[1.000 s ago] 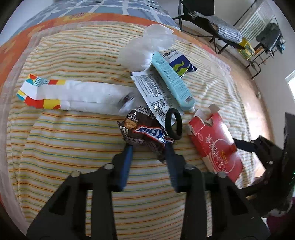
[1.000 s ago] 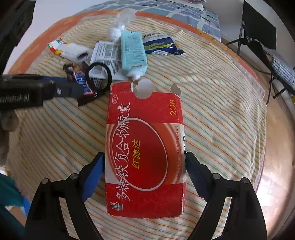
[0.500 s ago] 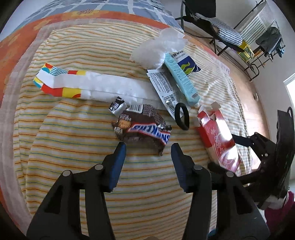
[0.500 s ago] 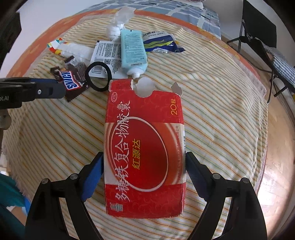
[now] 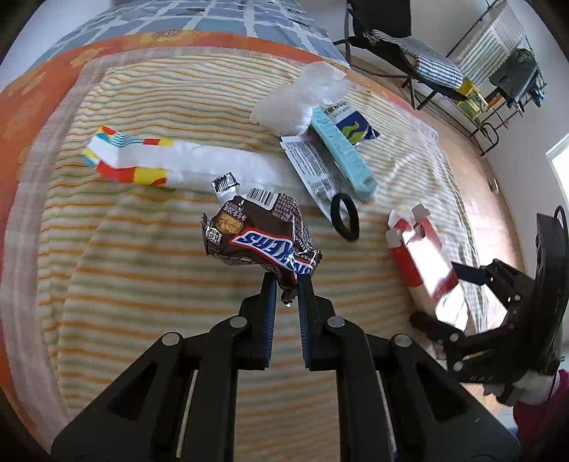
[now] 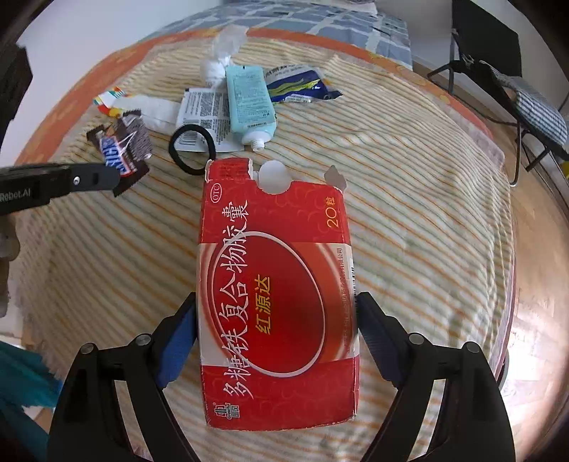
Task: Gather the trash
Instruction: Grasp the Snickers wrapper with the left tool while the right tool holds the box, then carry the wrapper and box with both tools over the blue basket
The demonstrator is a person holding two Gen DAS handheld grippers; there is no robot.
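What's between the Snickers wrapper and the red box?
A black hair tie lies between the Snickers wrapper and the red box, clearest in the left wrist view.

Both wrist views look steeply down, sharing striped blanket [image 5: 149, 270].

Striped blanket [image 5: 149, 280] covers the bed; orange floral sheet [image 5: 39, 89] shows along its far-left edge, blue checked bedding [image 5: 199, 21] at the far edge. Off the bed's far-right corner: black chair [image 5: 377, 21] bearing checked cloth [image 5: 430, 60]; wooden floor [image 5: 476, 184]; black rack [image 5: 498, 103].
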